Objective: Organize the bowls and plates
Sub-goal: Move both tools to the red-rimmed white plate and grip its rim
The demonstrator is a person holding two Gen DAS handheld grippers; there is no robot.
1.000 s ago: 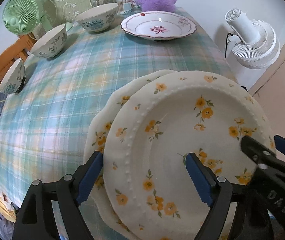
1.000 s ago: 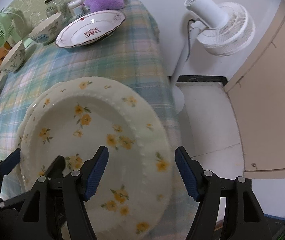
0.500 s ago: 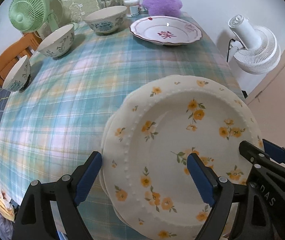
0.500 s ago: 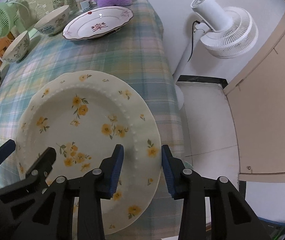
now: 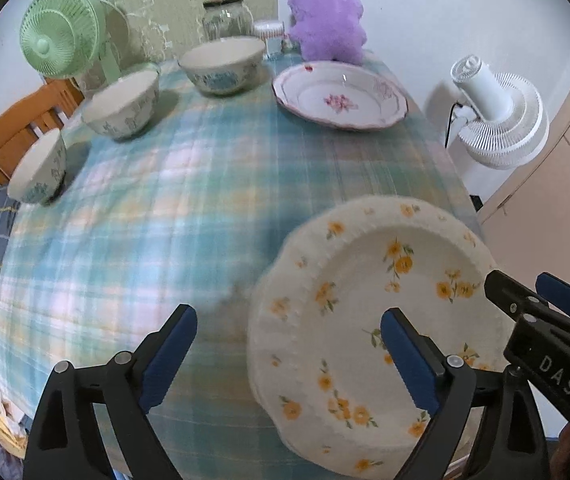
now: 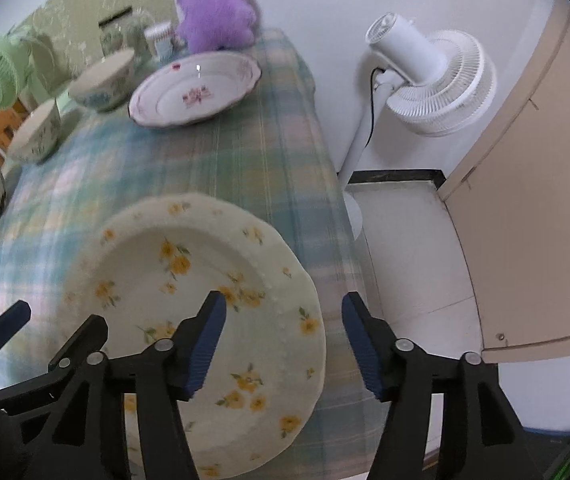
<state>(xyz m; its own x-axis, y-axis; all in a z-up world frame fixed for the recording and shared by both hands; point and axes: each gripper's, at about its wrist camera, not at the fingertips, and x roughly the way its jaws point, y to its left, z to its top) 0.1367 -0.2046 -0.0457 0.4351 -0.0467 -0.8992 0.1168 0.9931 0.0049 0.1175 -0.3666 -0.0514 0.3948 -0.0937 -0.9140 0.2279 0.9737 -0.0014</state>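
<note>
Two cream plates with yellow flowers lie stacked near the table's front right corner, rims nearly in line. My left gripper hangs above the stack's left rim, jaws wide and opening, pads touching nothing. My right gripper hovers over the right rim, jaws opening, with no pad on the plate. A pink-flowered plate sits at the far right. Three blue-patterned bowls stand along the far left.
A plaid cloth covers the table. At the back are a green fan, a glass jar and a purple plush. A white floor fan stands off the right edge, a wooden chair on the left.
The top plate went from offset to lined up on the lower one. The right jaws narrowed at the rim, then widened again. Both grippers lifted, the left drifting left off the plate.
</note>
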